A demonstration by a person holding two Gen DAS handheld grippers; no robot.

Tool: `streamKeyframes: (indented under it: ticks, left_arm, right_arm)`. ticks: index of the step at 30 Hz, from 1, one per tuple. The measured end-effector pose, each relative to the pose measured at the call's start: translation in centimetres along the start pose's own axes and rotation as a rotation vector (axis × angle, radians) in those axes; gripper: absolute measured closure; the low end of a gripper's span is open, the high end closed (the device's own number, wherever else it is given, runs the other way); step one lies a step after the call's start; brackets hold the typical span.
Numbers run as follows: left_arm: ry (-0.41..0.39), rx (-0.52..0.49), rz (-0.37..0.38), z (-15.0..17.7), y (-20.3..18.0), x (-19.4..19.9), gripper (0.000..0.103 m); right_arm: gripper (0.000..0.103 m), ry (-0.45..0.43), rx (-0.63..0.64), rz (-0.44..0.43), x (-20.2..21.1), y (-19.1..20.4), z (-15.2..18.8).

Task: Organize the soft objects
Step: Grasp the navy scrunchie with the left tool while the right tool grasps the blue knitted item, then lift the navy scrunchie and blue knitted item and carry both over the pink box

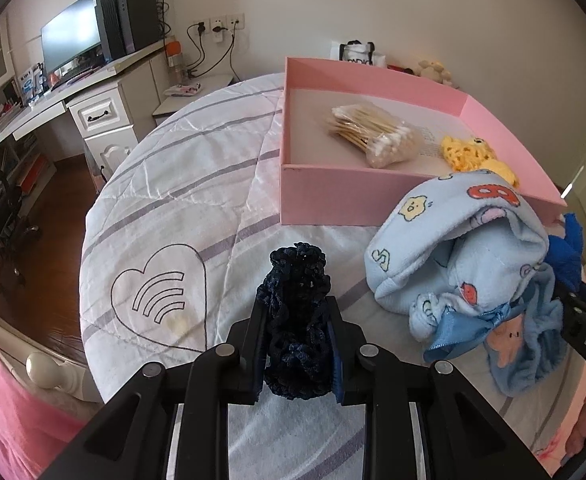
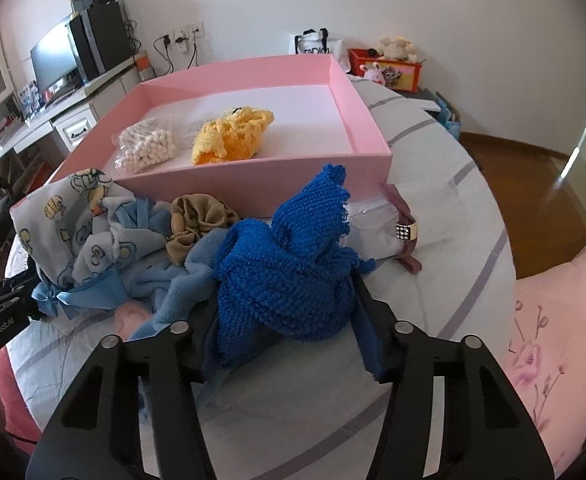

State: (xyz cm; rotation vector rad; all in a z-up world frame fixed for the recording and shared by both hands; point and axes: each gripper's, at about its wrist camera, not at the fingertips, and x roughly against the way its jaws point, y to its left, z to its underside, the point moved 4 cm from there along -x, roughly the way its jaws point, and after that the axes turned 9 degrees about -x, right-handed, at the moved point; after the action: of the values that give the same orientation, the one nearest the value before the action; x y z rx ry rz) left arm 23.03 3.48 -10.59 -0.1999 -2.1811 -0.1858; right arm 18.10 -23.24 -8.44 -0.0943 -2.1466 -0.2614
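Note:
My left gripper (image 1: 296, 312) is shut on a dark navy lace scrunchie (image 1: 297, 280), held just above the quilt, left of the soft pile. My right gripper (image 2: 285, 304) is shut on a bright blue knitted cloth (image 2: 293, 256) that bulges between its fingers. The pink box (image 1: 333, 196) holds a bag of cotton swabs (image 1: 377, 132) and a yellow crocheted piece (image 1: 469, 152); the box also shows in the right wrist view (image 2: 293, 176). A light blue printed baby cloth (image 1: 453, 240) with a blue ribbon lies in front of the box.
A tan scrunchie (image 2: 197, 220), a pale blue fleece item (image 2: 173, 276) and a mauve strap with a gold buckle (image 2: 407, 232) lie on the striped quilt (image 1: 181, 200). A desk with a monitor (image 1: 69, 40) stands at the left. Wooden floor lies beyond the bed edges.

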Motion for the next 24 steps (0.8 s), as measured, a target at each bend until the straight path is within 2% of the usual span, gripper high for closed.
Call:
streamKeyframes:
  ticks: [11, 19, 24]
  left_arm:
    - [-0.005, 0.012, -0.01, 0.0, 0.1, 1.1, 0.081]
    - [-0.043, 0.01, -0.028, 0.0, -0.2, 3.6, 0.081]
    - [-0.099, 0.005, -0.032, -0.3, -0.7, 6.1, 0.081]
  right_arm:
    - [0.057, -0.045, -0.024, -0.014, 2.2, -0.7, -0.5]
    - [0.057, -0.113, -0.031, -0.023, 5.0, -0.8, -1.1]
    - [0.057, -0.178, -0.006, -0.04, 7.6, 0.1, -1.4]
